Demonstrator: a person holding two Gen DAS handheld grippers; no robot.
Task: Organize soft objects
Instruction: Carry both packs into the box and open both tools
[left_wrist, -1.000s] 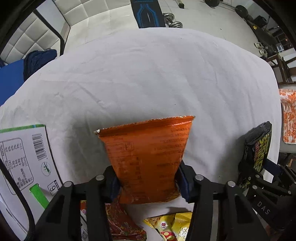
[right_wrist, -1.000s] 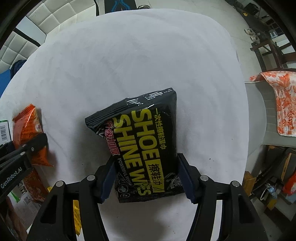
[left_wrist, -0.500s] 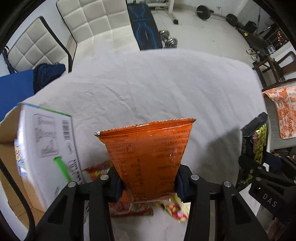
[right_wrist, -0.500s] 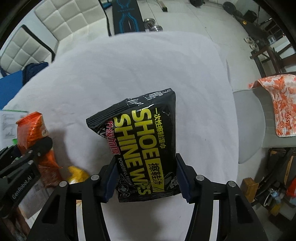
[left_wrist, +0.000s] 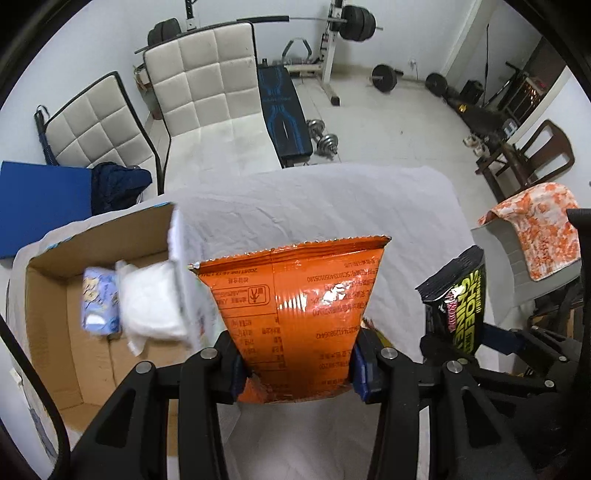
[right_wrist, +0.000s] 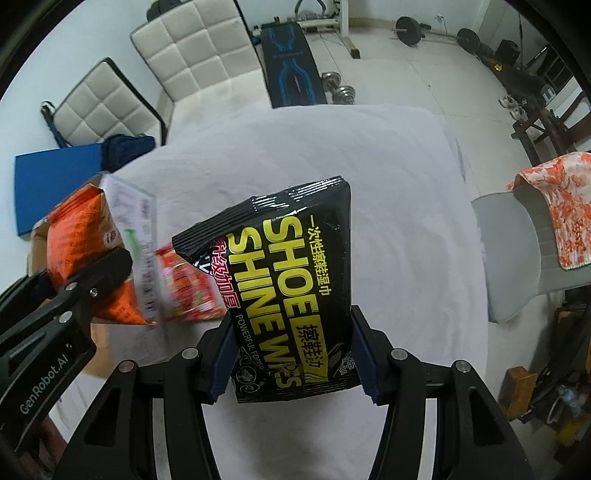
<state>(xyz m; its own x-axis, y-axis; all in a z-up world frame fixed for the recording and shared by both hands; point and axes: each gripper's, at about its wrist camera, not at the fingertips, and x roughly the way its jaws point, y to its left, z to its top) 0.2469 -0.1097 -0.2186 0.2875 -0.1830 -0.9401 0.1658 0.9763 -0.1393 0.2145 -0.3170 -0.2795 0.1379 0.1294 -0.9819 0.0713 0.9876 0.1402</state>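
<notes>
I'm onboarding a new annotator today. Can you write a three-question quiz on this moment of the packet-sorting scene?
1. True or false: the left hand-held gripper is shut on the orange packet.
2. The black packet in the right hand-held gripper is printed with: A) SHOE SHINE B) POTATO CHIPS C) GREEN TEA
3. Fill in: the white bundle and blue pack lie inside the open cardboard ____.

Key: 1 true; 2 A; 3 box.
</notes>
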